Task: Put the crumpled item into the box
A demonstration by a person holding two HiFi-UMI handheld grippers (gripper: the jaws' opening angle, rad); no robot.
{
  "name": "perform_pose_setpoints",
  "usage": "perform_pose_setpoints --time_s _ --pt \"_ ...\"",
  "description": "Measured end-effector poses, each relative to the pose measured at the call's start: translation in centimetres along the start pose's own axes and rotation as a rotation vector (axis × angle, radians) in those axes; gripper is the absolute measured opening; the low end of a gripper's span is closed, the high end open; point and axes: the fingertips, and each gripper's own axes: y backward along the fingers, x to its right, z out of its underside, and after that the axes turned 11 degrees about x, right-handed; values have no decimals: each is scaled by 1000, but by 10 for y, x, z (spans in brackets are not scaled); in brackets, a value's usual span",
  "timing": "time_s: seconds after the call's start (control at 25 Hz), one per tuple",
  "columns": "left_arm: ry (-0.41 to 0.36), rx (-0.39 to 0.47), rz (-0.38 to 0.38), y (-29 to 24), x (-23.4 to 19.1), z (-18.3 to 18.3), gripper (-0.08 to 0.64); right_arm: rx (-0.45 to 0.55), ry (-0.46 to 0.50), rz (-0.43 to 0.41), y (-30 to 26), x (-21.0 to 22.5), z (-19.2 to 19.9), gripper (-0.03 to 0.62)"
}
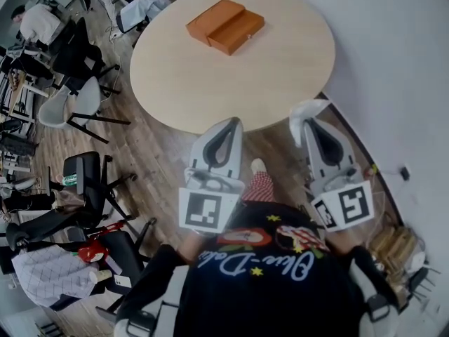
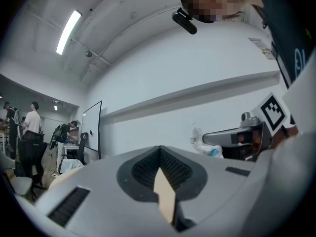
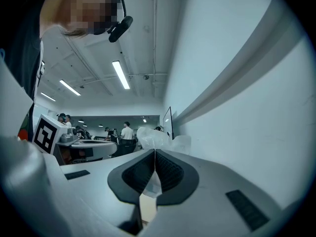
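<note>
I am pinching the crumpled item (image 1: 309,109) in the right gripper (image 1: 315,123), jaws together on it, off the table's (image 1: 210,90) near edge. The left gripper (image 1: 232,123) is hanging beside it, jaws together, empty. The box (image 1: 225,24) is sitting near the far edge, with bare tabletop lying between. Chairs (image 1: 74,104) are crowding the left edge.

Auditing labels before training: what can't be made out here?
Head view: orange box is too small to tell whether it is open; both gripper views miss it.
Right gripper view: crumpled item has its lower part hidden inside the right gripper, shut on it; material unclear.

Left gripper (image 1: 235,123), right gripper (image 1: 309,120): fingers (image 2: 98,181) together (right's on crumpled item (image 3: 150,136))
</note>
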Motion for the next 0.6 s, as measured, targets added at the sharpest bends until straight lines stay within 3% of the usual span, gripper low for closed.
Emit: perform_pose_setpoints --time_s 0.6 --pt "18 25 2 -72 -29 8 -8 -27 84 -17 -54 51 4 3"
